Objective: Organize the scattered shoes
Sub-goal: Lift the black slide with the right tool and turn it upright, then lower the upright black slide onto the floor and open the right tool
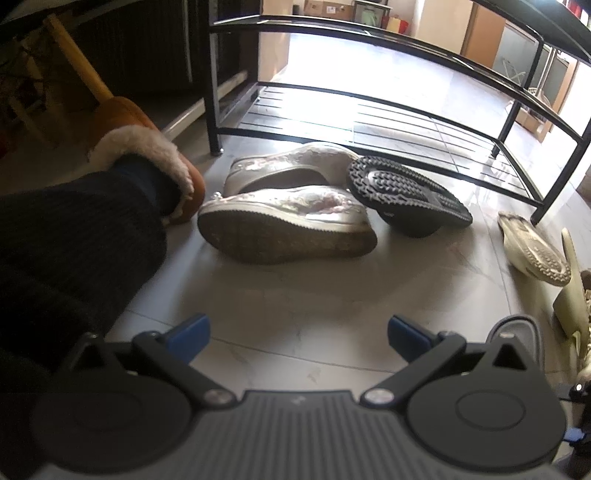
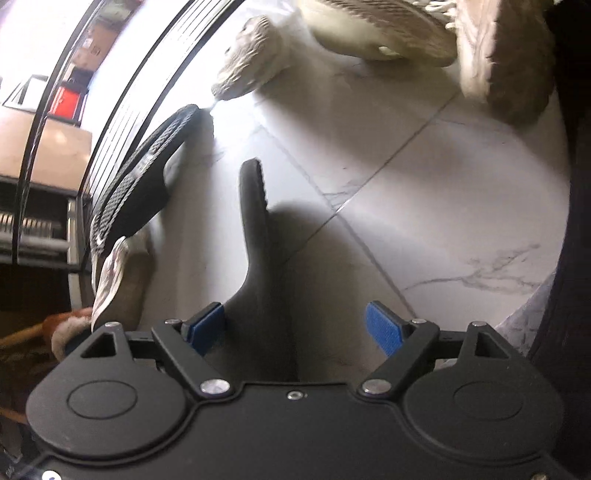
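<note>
In the left wrist view two white-pink sneakers (image 1: 288,218) lie on their sides on the tiled floor, with a black slipper (image 1: 406,192) sole-up beside them and beige shoes (image 1: 532,247) at the right. My left gripper (image 1: 299,332) is open and empty, short of the sneakers. In the right wrist view my right gripper (image 2: 295,325) is open, with a second black slipper (image 2: 255,229) standing on edge between its jaws, close to the left pad. The first black slipper (image 2: 147,173) leans against the rack. Beige shoes (image 2: 369,33) lie farther off.
A black metal shoe rack (image 1: 369,107) with wire shelves stands behind the shoes. The person's leg in a brown fur-lined slipper (image 1: 147,155) is at the left. A wooden chair leg (image 1: 74,55) and dark furniture stand at the far left.
</note>
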`<action>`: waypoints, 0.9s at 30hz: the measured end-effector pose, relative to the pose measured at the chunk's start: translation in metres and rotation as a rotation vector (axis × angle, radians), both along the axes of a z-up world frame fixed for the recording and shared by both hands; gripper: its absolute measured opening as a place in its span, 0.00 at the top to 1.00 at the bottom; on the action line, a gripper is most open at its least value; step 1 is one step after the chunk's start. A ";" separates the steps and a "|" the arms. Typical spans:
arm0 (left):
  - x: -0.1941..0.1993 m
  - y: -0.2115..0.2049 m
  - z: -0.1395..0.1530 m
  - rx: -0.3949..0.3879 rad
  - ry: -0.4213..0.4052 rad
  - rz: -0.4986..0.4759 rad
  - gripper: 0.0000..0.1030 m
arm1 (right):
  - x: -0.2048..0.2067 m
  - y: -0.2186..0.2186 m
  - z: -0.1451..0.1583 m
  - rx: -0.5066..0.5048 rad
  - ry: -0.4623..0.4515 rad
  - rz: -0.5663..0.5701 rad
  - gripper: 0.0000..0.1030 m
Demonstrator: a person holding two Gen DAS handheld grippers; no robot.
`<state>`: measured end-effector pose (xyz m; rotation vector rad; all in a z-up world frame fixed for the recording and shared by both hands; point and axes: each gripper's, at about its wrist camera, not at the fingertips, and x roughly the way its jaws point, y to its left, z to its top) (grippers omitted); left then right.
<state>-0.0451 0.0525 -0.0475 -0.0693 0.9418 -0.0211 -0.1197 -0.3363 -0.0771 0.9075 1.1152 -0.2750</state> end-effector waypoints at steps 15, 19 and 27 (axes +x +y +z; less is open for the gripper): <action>-0.002 -0.003 -0.001 -0.013 0.009 -0.023 0.01 | 0.001 0.046 -0.008 -0.144 0.120 0.135 0.02; -0.002 0.000 0.000 -0.027 0.012 -0.016 0.01 | 0.014 0.082 -0.018 -0.205 0.154 0.233 0.00; -0.001 0.007 -0.001 -0.055 0.021 0.005 0.01 | 0.035 0.123 -0.028 -0.402 0.165 0.368 0.06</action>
